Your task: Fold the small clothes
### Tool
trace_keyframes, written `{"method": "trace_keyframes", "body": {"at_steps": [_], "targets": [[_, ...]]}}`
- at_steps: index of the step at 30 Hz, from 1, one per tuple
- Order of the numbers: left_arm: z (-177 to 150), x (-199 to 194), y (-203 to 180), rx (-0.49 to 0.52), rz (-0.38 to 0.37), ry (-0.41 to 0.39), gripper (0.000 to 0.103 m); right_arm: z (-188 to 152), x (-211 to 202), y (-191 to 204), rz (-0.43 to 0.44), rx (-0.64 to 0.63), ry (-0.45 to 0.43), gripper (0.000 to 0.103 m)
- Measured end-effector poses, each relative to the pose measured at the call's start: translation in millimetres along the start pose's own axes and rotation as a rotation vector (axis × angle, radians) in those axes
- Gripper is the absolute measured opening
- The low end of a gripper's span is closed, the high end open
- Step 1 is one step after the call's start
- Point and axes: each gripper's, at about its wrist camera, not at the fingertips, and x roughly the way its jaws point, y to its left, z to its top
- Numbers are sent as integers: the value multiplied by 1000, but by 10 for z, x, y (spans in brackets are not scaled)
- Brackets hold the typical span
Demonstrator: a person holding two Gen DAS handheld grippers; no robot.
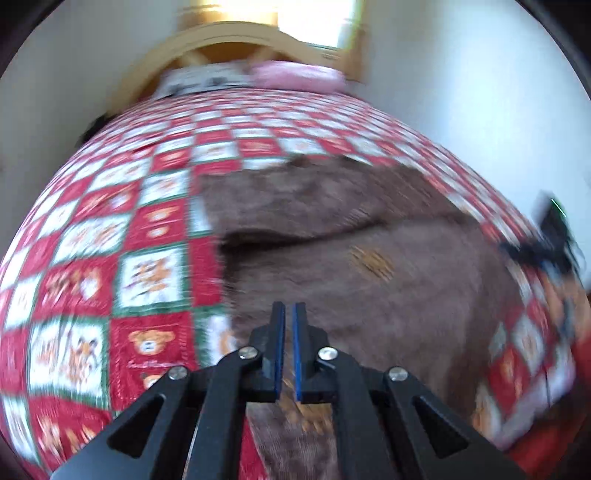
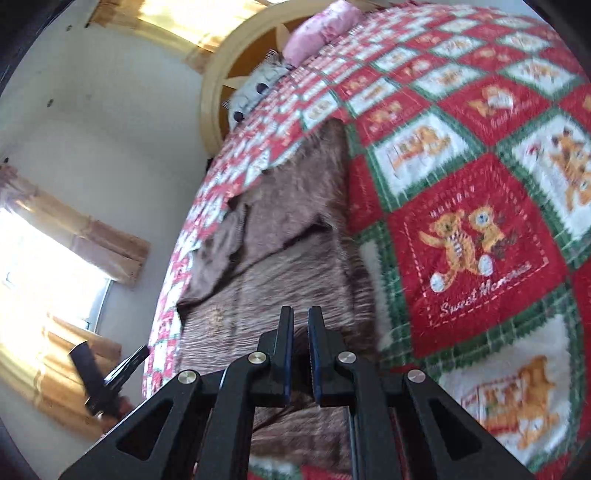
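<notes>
Bed: red, white and green teddy-bear quilt [image 2: 476, 236]; pink pillow [image 1: 299, 75]; grey-white patterned pillow [image 2: 255, 88] beside it; arched wooden headboard [image 1: 221, 40]. Room: white walls [image 1: 461, 85], sunlit windows with tan curtains [image 2: 107, 243].

brown garment [image 2: 291, 236] on a red, white and green checked teddy-bear quilt [image 2: 476, 229]; pink pillow [image 2: 321, 26] beyond the quilt.

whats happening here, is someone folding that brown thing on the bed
Yes. A person holds a claw in each hand over a brown garment spread on a red teddy-bear quilt. The left claw and right claw each sit at the garment's near edge with jaws almost together; whether they pinch cloth is unclear. The far part of the garment already looks folded over. The views are blurred, so things seem to be moving.
</notes>
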Motion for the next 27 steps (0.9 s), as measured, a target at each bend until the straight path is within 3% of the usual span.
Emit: {"method": "trace_keyframes", "body": {"at_steps": [1,3,5,8,12,16,18,22,24,27], "targets": [[-69,-22,-55,46,-51,26,12,-4,37,-8,-9,-8,7,8],[-219,-21,-153,111,-114,85,32,-45,75,14,-12,-45,11,8],[-393,25,-240,162,-155,142,45,-106,60,71,-14,-92,2,8],[-667,193,-393,245,-153,256,46,-189,6,164,-19,-139,-19,8],[-768,172,-454,298,-136,202,47,-272,-119,239,28,-152,-53,8],[-797,143,-470,279,-144,202,39,-329,-243,312,34,-163,-86,8],[-790,141,-532,313,-160,199,13,-337,-304,311,22,-164,-98,8],[-843,113,-715,406,-102,157,7,-352,-445,278,13,-159,-137,8],[-752,109,-649,350,-115,144,6,-342,-519,257,7,-156,-156,8],[-560,-22,-462,221,-144,47,6,-325,-641,268,-20,-181,-173,8]]}}
